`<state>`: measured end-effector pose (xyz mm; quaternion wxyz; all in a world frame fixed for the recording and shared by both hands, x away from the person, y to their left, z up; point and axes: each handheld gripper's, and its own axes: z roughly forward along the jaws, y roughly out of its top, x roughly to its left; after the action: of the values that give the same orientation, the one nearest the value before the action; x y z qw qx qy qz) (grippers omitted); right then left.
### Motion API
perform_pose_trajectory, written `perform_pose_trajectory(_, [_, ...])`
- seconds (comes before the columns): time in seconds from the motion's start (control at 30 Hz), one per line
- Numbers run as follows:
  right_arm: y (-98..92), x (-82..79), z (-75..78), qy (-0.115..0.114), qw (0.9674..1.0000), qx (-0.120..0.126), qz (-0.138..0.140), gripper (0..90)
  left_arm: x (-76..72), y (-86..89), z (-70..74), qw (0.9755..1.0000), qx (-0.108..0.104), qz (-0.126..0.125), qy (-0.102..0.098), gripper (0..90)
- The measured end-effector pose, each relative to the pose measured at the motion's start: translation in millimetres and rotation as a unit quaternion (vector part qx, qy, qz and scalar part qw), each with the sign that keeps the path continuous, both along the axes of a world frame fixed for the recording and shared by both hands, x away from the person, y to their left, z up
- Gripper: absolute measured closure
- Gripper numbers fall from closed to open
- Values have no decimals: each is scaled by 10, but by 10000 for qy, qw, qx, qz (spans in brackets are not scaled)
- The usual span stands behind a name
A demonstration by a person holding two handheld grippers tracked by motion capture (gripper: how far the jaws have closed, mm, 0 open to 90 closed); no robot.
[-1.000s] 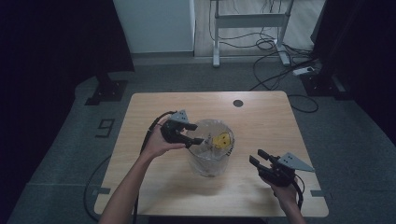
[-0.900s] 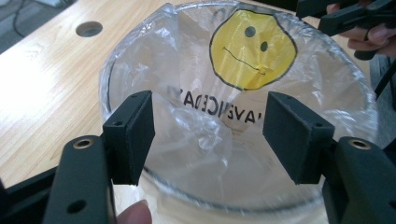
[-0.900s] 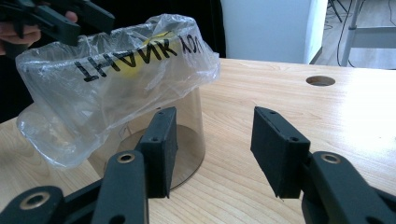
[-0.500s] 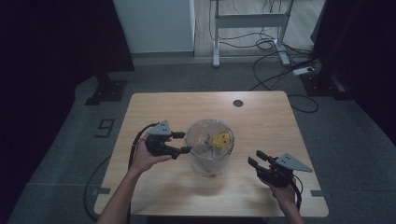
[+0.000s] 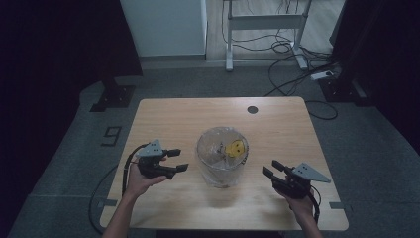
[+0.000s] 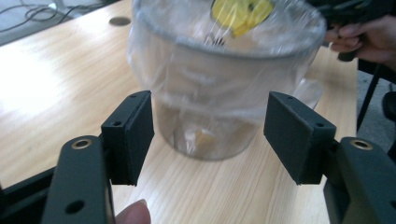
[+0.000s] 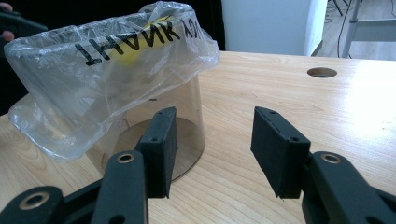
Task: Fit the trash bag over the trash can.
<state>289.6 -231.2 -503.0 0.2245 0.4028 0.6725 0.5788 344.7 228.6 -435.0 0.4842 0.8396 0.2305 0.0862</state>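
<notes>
Bag-lined clear container (image 5: 222,157) straight ahead of my left gripper (image 5: 177,159), jaws wide, holding nothing, my right gripper (image 5: 271,168) beside its other flank, jaws apart, empty.

1. Wooden table (image 5: 173,119): light grain, rounded corners, round cable hole (image 5: 252,109) near the far edge, right of centre.
2. Floor: grey carpet (image 5: 198,82) all around the table; light wood flooring (image 5: 257,10) at the far top of the high view.
3. White panel (image 5: 163,25) stands far side, left of centre.
4. Grey metal desk frame (image 5: 265,22) beside it, loose black cables (image 5: 285,47) on the floor under and around it.
5. White power strip (image 5: 322,75) on the carpet, far right.
6. Black drapes: left (image 5: 54,49) and right (image 5: 381,44), both sides very dark.
7. Black stand base (image 5: 113,96) on the carpet, far left.
8. Marking "9" (image 5: 112,135) on the carpet, left of the table.
</notes>
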Motion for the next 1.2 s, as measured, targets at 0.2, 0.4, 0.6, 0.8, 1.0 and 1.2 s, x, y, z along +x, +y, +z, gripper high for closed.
perform_pose_trajectory(0.2, [8, 3, -13, 10, 10000, -40, 14, 501, -65, 100, -162, 9996, 84, 249, 49, 327])
perform_pose_trajectory(0.4, [-35, 4, -37, 54, 10000, -37, -36, 499, -131, 219, -365, 9989, 89, 422, 205, 327])
perform_pose_trajectory(0.6, [-58, 13, -64, 111, 9999, -44, -75, 497, -124, 290, -530, 9973, 273, 544, 401, 323])
perform_pose_trajectory(0.8, [-45, 30, -98, 175, 9998, -80, -84, 495, -126, 339, -580, 9967, 262, 624, 447, 324])
perform_pose_trajectory(1.0, [-42, 31, -106, 186, 9997, -96, -83, 495, -128, 382, -586, 9966, 178, 661, 463, 327])
perform_pose_trajectory(1.2, [-47, 33, -109, 194, 9997, -94, -86, 494, -122, 378, -594, 9966, 171, 646, 480, 328])
